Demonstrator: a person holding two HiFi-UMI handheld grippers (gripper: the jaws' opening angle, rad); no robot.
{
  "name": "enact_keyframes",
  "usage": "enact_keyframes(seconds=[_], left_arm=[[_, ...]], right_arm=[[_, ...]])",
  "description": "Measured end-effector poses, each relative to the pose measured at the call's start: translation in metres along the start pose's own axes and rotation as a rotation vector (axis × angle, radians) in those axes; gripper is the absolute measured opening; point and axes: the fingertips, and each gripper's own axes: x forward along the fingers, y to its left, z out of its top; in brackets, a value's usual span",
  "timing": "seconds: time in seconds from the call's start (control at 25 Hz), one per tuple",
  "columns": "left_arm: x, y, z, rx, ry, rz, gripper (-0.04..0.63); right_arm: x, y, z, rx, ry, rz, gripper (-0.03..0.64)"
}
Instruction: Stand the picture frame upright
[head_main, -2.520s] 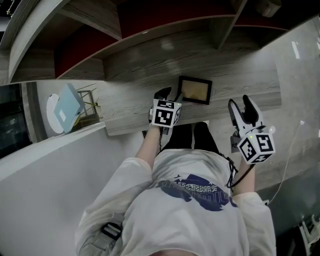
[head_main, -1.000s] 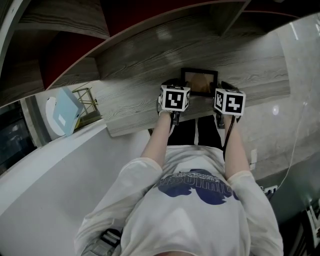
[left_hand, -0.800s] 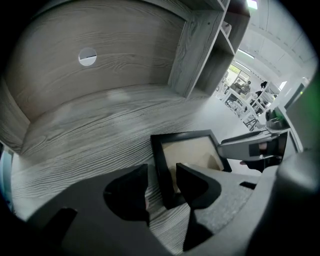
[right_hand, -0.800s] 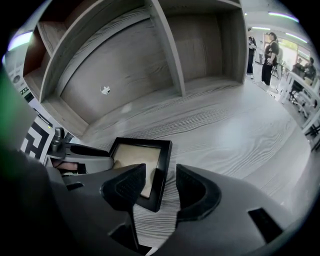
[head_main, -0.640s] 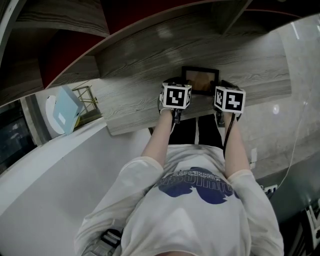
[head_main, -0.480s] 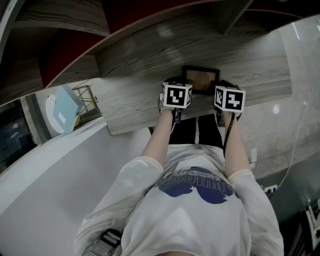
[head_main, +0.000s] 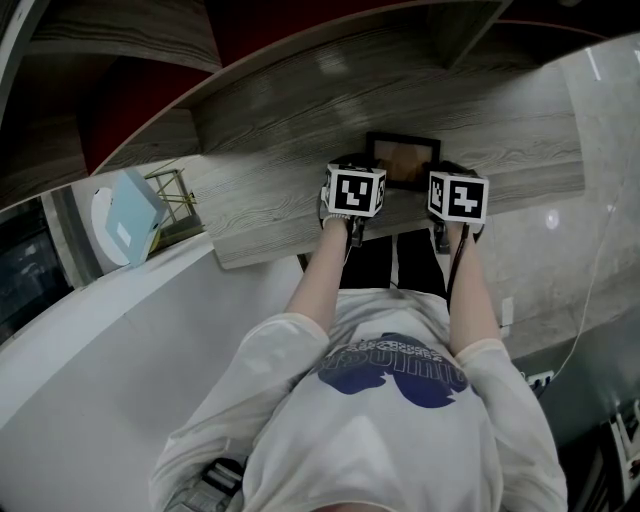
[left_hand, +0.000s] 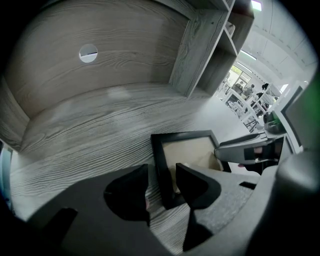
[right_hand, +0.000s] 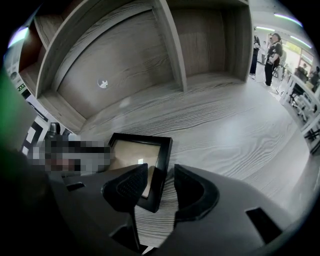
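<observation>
Left hand-held gripper (left_hand: 162, 175) and right hand-held gripper (right_hand: 160, 172) straddle opposite rails of the flat picture frame (head_main: 402, 163), jaws not yet clamped, the right's just closing, apparently to tip it upright.

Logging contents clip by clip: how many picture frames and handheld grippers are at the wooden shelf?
Black picture frame: 1
Grippers: 2 (left gripper; right gripper, its jaws have just been closing, frame edge between them)
Total: 3
</observation>
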Motion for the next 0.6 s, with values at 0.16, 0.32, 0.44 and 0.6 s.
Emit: enact_keyframes(seconds=[0.16, 0.32, 0.44, 0.6], left_arm=[[-0.0002, -0.0006, 0.0002, 0.000, 0.005, 0.001, 0.173], [-0.0001, -0.0025, -0.0001, -0.003, 0.008, -0.013, 0.169], [0.0001, -0.0058, -0.0005, -0.012, 0.009, -0.024, 0.134], [0.0008, -0.0059, -0.0011, -0.019, -0.001, -0.022, 0.127]], right_arm=[[0.0007, 0.0034, 0.0005, -0.010, 0.007, 0.005, 0.138], [0.0014, 0.0054, -0.0003, -0.008, 0.009, 0.004, 0.120], [0.0012, 0.0054, -0.0001, -0.005, 0.010, 0.008, 0.118], [0.0012, 0.0055, 0.0000, 0.005, 0.008, 0.020, 0.118]])
